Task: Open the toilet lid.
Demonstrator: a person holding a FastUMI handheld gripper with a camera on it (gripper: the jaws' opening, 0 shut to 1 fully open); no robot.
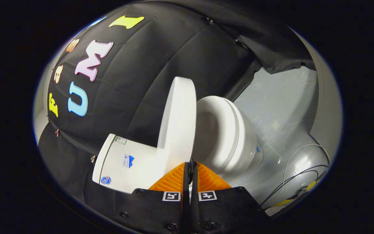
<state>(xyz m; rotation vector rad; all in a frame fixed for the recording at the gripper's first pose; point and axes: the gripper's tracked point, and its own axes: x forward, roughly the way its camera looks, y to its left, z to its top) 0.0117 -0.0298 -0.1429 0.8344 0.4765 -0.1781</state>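
One toilet point(161, 152) is showing just beyond the claw point(191, 167), and the whole picture is leaning, so the toilet is appearing tipped over toward 9 o'clock. Its one lid point(179, 113) is standing raised, away from the one seat point(224, 130), with a wedge of open space between them; the lid is lying at about 12 o'clock from the fingertips and the seat ring at about 1 o'clock. The one tank point(122, 162) is sitting at about 10 o'clock from the fingertips, carrying three small stickers on its side. The bowl point(248, 152) is bulging out at about 2 o'clock, beyond the seat.

The claw's two fingers point(172, 180) are lying together, with only a thin dark seam running between them, and nothing is sitting in that seam. Their tips are pointing at the base of the lid, near where lid and seat are meeting; whether they are touching the toilet I cannot tell.

Pale grey floor point(278, 110) is spreading out past the bowl toward 2 o'clock. A few thin cables point(299, 177) are trailing across it at about 3 o'clock. Black cloth point(161, 58) is hanging behind the toilet from 9 to 1 o'clock.
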